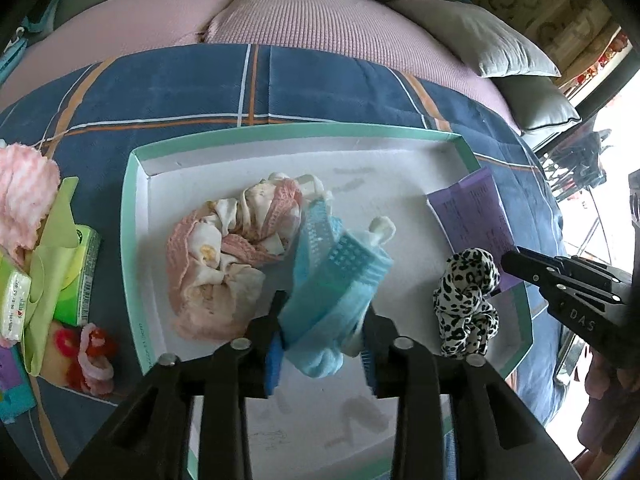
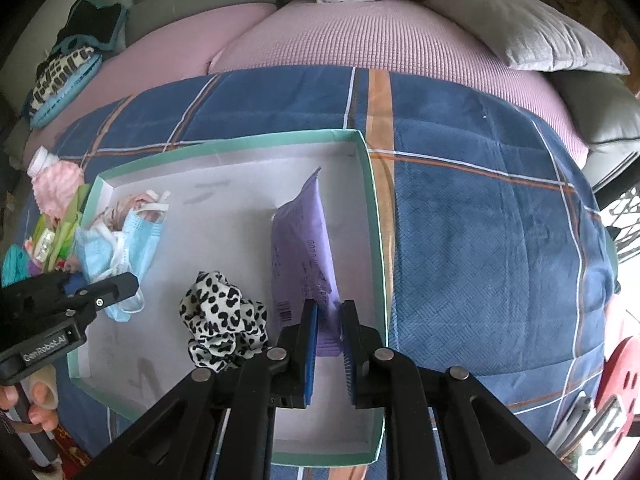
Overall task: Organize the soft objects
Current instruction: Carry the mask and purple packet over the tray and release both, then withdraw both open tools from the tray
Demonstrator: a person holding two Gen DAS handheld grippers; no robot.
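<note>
My left gripper (image 1: 322, 344): black, blue ribbed pads, silver pivots, "GenRobot.AI" label.
My right gripper (image 2: 329, 344): same, embossed "DAS".

We see a bed covered by a dark blue quilted blanket (image 2: 480, 208) with orange and white stripes. Directly on it rests a shallow white cardboard tray with a mint-green rim (image 2: 372, 216). Left of the tray lie green tissue packs (image 1: 78, 276) and a pink fluffy cloth (image 1: 22, 196).
</note>
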